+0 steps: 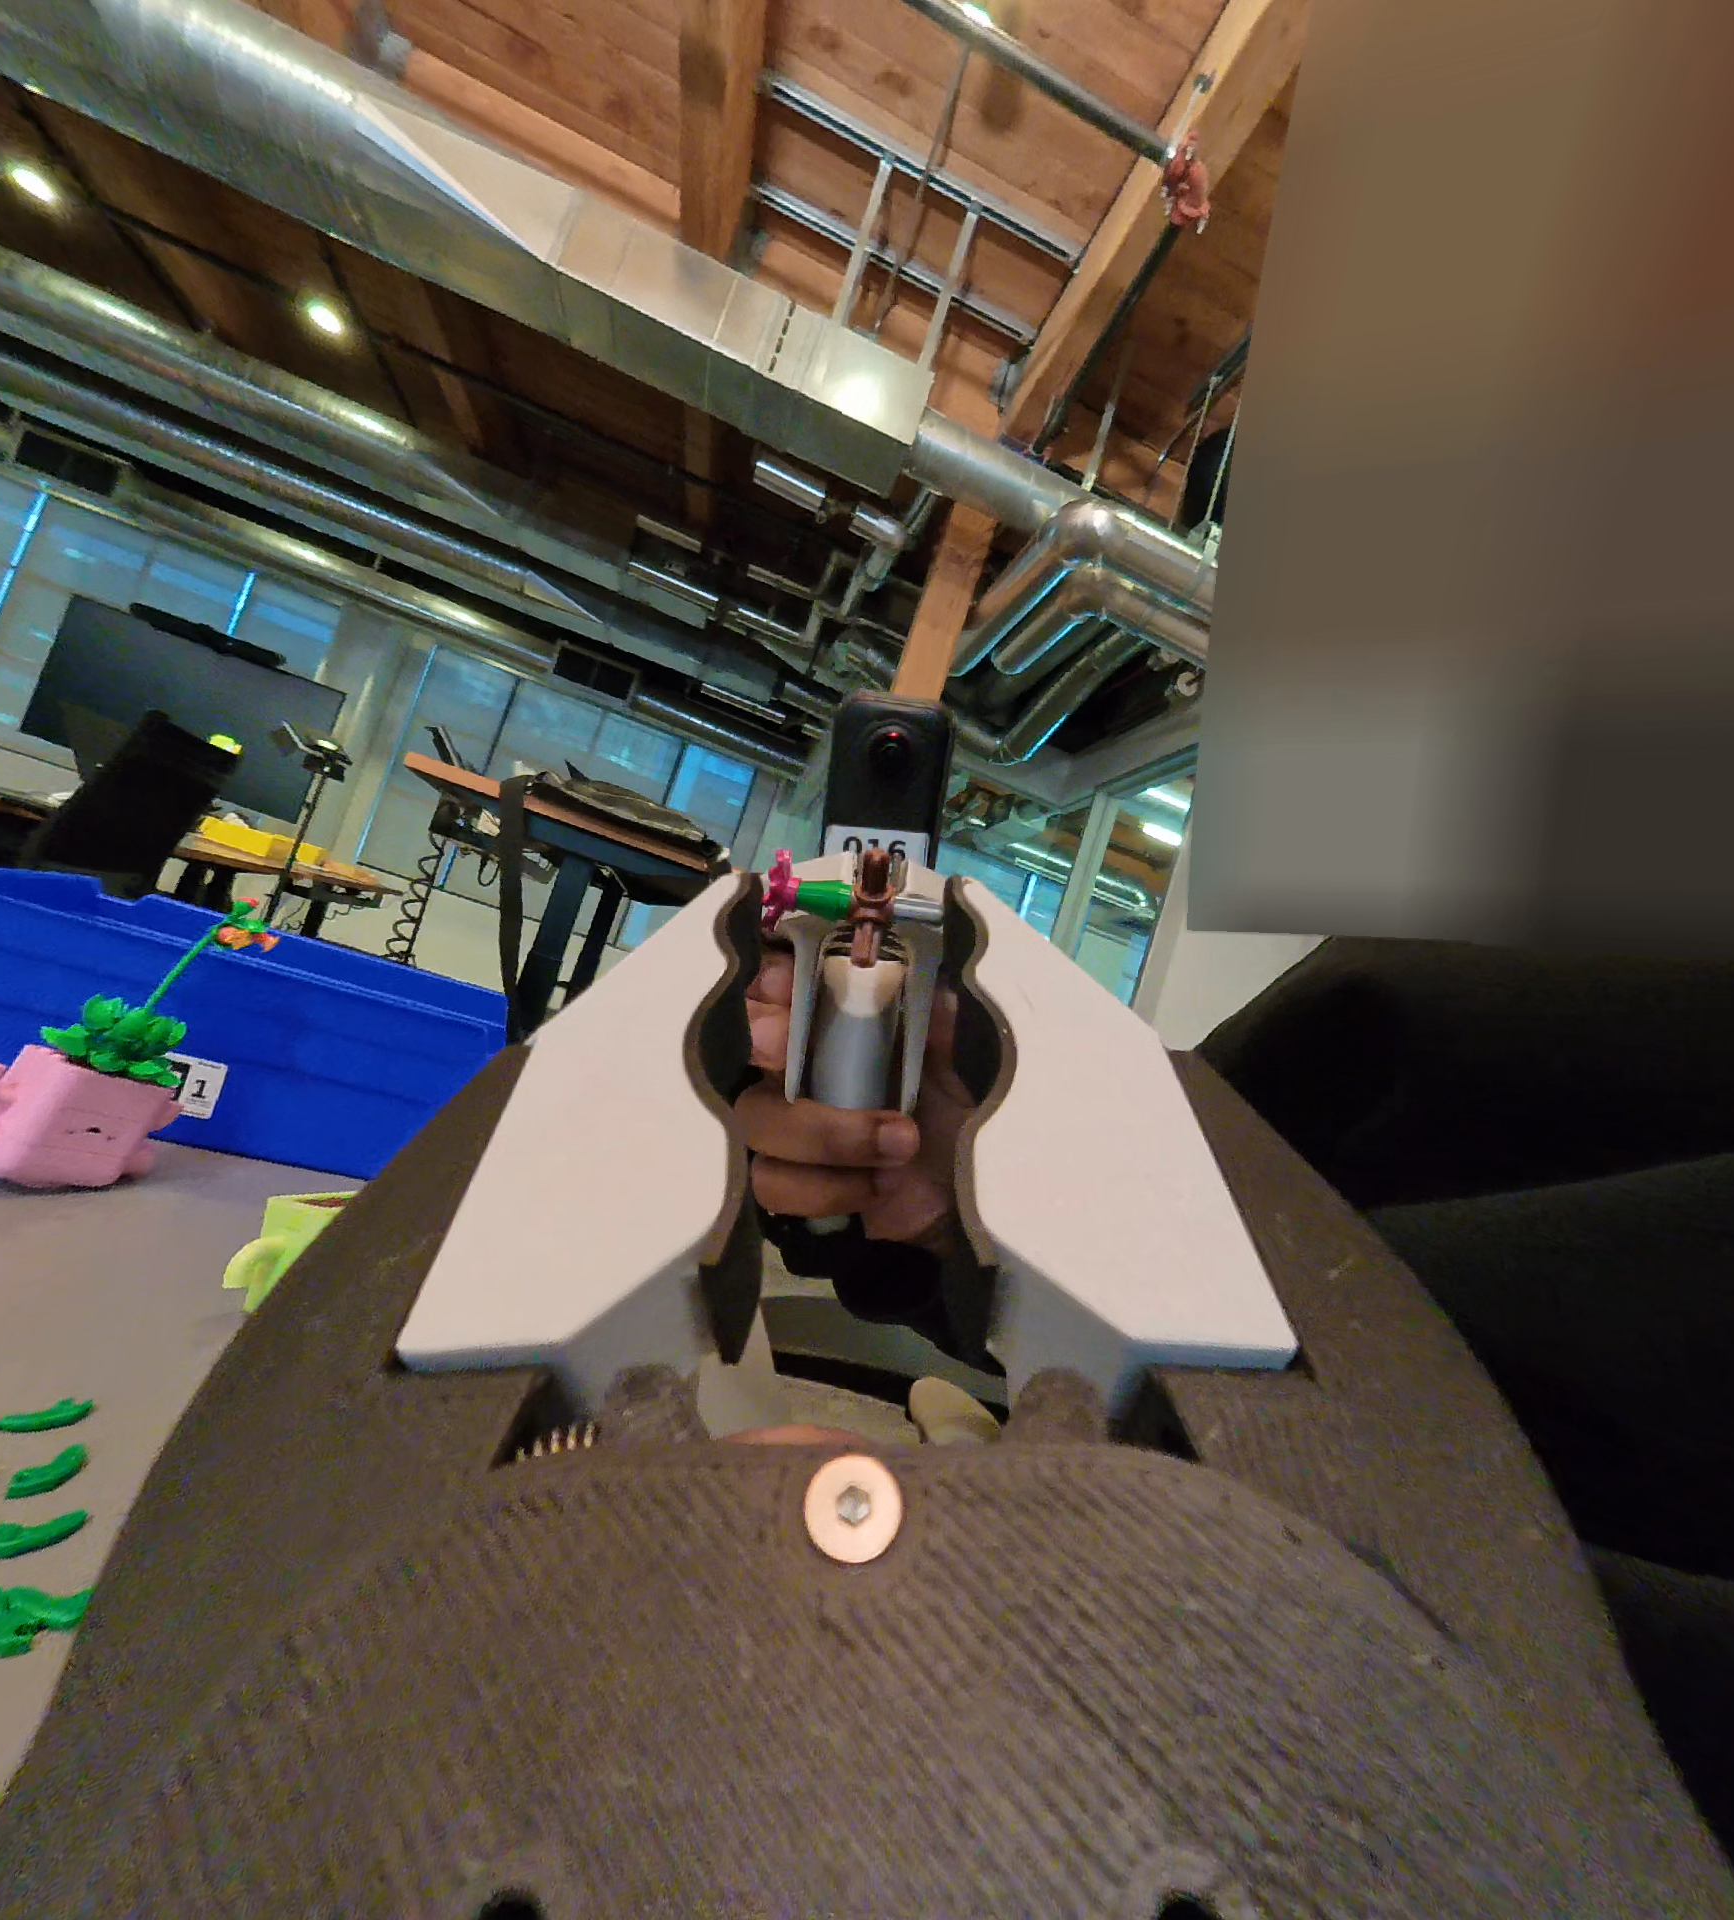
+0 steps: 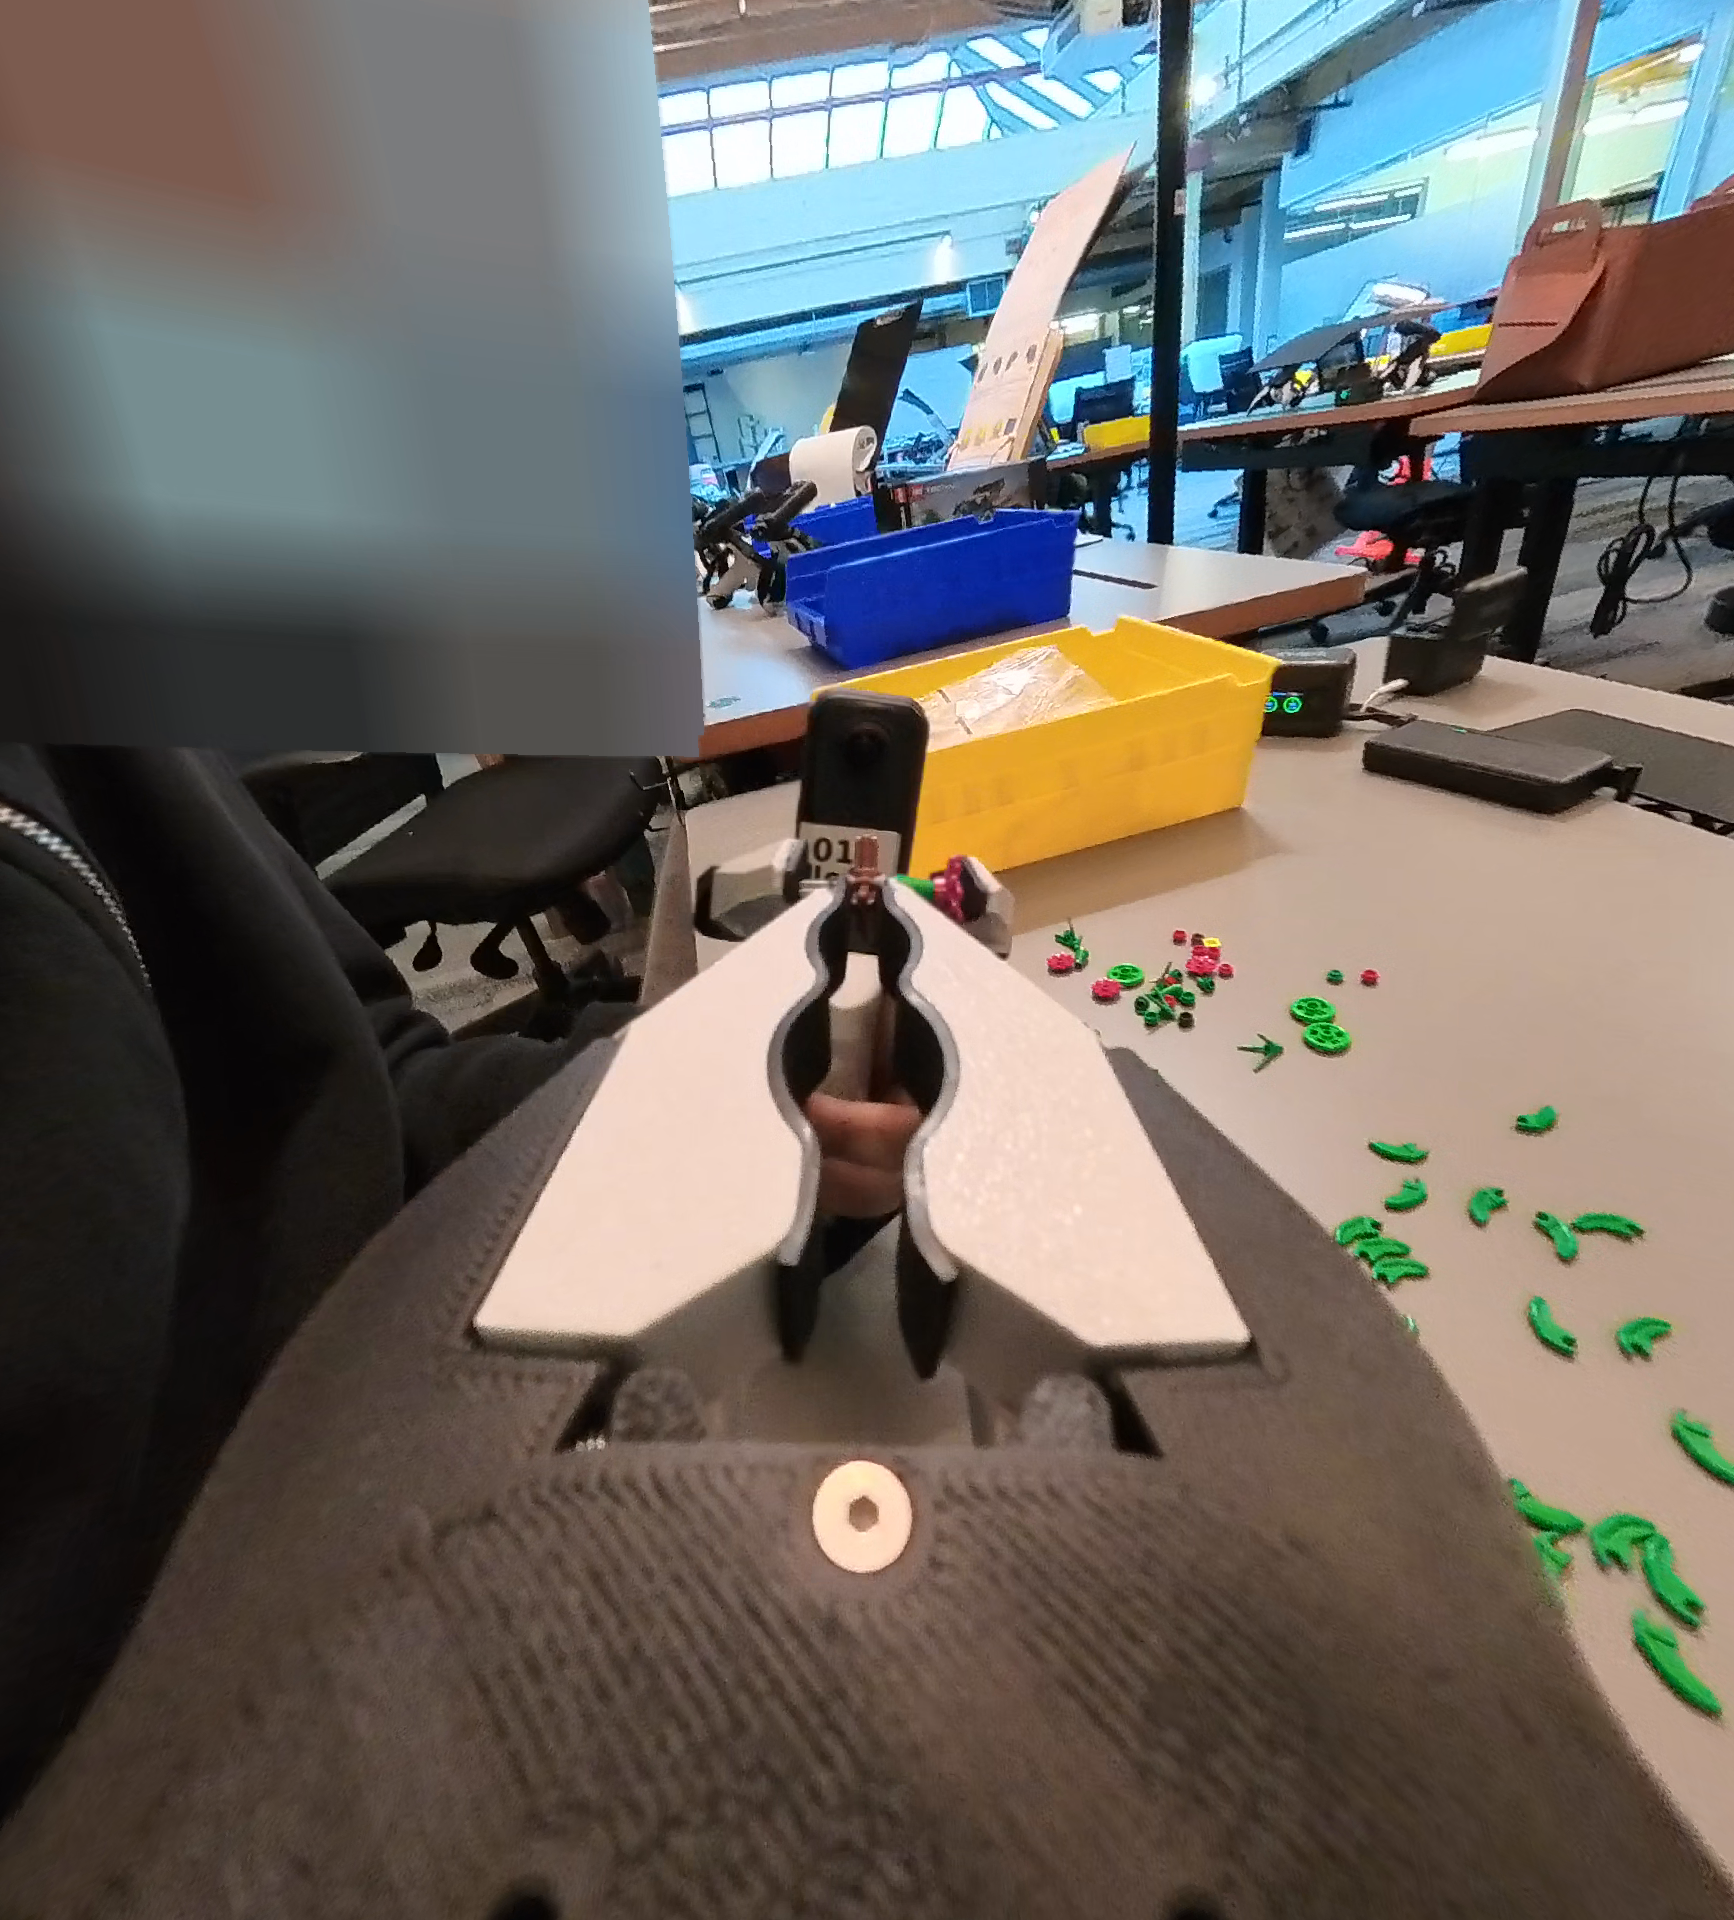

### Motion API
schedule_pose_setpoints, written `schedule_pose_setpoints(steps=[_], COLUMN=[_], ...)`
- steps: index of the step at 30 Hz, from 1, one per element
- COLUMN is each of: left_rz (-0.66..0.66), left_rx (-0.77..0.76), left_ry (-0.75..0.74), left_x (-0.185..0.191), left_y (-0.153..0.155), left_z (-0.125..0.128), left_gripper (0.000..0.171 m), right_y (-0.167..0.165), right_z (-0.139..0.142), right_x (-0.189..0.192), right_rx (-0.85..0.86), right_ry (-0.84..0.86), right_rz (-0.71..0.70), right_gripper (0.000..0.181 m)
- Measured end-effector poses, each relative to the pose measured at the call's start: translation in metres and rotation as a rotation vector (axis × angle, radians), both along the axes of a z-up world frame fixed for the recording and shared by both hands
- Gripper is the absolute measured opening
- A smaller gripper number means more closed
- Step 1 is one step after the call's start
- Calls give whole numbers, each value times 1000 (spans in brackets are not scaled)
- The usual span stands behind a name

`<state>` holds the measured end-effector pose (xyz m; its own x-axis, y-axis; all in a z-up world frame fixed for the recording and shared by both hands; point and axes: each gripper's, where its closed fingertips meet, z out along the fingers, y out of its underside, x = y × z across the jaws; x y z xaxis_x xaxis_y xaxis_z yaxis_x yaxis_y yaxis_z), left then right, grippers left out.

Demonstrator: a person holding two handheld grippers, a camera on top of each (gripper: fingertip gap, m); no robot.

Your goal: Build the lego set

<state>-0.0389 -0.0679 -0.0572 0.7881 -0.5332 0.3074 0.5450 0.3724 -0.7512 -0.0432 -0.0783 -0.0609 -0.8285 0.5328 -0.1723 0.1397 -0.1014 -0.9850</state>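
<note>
Alignment matters most: the right gripper [image 2: 861, 902], jaws pinched on the brown stem [image 2: 863, 878], should hold steady while the left gripper [image 1: 847, 902], jaws slightly apart around the green flower piece [image 1: 821, 898], presses squarely.

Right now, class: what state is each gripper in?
Left gripper: apparently closed endwise on the pink-flowered sprig.
Right gripper: closed on the brown stem piece.

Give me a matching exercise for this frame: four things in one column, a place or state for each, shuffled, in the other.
Things:
1. pink pot with a green plant
2. yellow bin
3. brown stem piece
4. loose green leaf pieces

Places or states:
A. pinched at the tips of the right gripper
B. scattered flat on the grey table
C. lying tipped over in front of a blue bin
D. holding a clear plastic bag

Pairs: 1-C, 2-D, 3-A, 4-B
</note>
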Motion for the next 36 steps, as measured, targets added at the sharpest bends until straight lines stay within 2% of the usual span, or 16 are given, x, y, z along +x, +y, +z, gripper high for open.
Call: schedule_pose_setpoints(steps=[14, 27, 30, 36], left_rz=[-73, -53, -21, -5], left_rx=[29, 22, 13, 11], left_ry=[-14, -2, -6, -2], left_x=[7, 6, 1, -4], left_y=[-4, -3, -2, -6], left_z=[3, 3, 2, 1], left_gripper=[31, 32, 38, 31], right_y=[-3, -3, 1, 2], right_z=[2, 2, 5, 0], right_x=[7, 6, 6, 6], right_rx=[16, 7, -14, 17], right_ry=[12, 2, 2, -8], right_rz=[13, 14, 9, 4], right_gripper=[2, 2, 2, 2])
